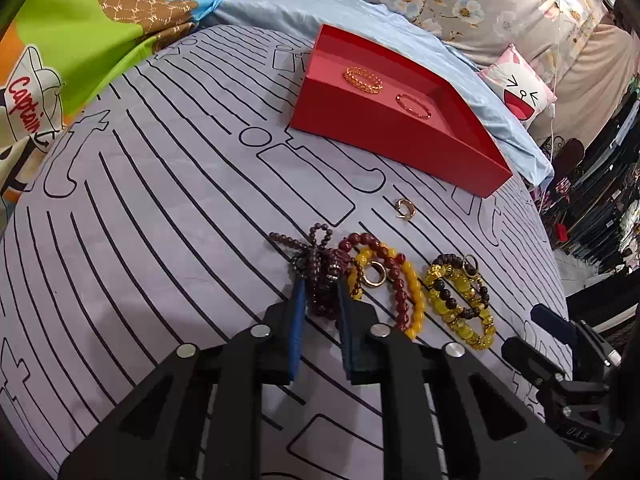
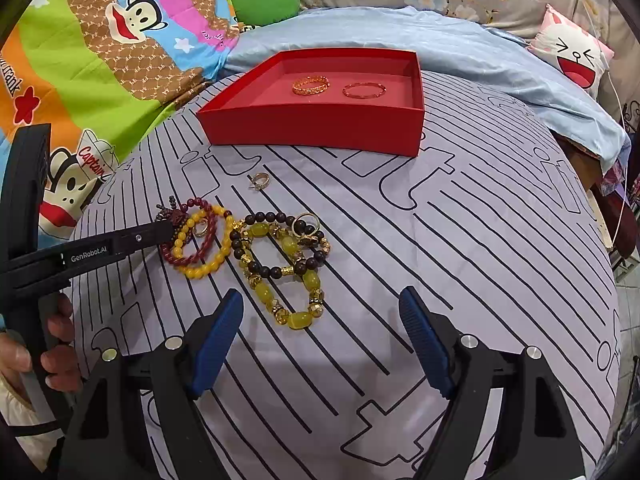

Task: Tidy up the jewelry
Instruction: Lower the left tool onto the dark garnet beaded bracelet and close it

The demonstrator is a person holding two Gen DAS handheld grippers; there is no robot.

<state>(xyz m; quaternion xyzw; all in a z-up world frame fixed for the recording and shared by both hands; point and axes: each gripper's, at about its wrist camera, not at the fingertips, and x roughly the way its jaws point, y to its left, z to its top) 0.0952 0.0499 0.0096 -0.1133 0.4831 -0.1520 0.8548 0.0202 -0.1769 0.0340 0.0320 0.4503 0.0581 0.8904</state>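
We saw the left claw [image 1: 320, 280] lowered onto the grey sheet [image 1: 160, 240] with black line drawings, its blue pads [image 1: 295, 320] nearly together and pinching a dark garnet bead bracelet [image 1: 318, 276]. From the right wrist view the same claw [image 2: 166, 234] reached in from the left edge, held by a hand [image 2: 56, 344], its tip buried in the dark beads [image 2: 174, 220].

The right claw [image 2: 320, 336] stood wide apart and held nothing; its pads [image 2: 218, 344] hovered over bare sheet just below the yellow and black bead bracelets [image 2: 284, 264].

Just beside the gripped bracelet lay a red bead bracelet [image 1: 384, 268] and an amber yellow one [image 1: 414, 300], overlapping each other, with a gold ring [image 1: 375, 276] resting on them. Near these lay the yellow and black pile [image 1: 460, 300], with another ring [image 1: 471, 264] at its upper edge. A small gold ring [image 1: 405, 209] lay alone on the sheet between the bracelets and the red box [image 1: 400, 148].

The red box [image 2: 312, 124] sat open at the far side of the sheet. Inside it were two pieces side by side and apart: a broad gold chain bangle [image 2: 311, 84] to the left and a thin gold bangle [image 2: 364, 91] to the right.

Behind the box lay a light blue cloth [image 2: 440, 48], a cartoon monkey blanket [image 2: 100, 60] on the left, and a pink cat cushion [image 2: 576, 60] on the right.
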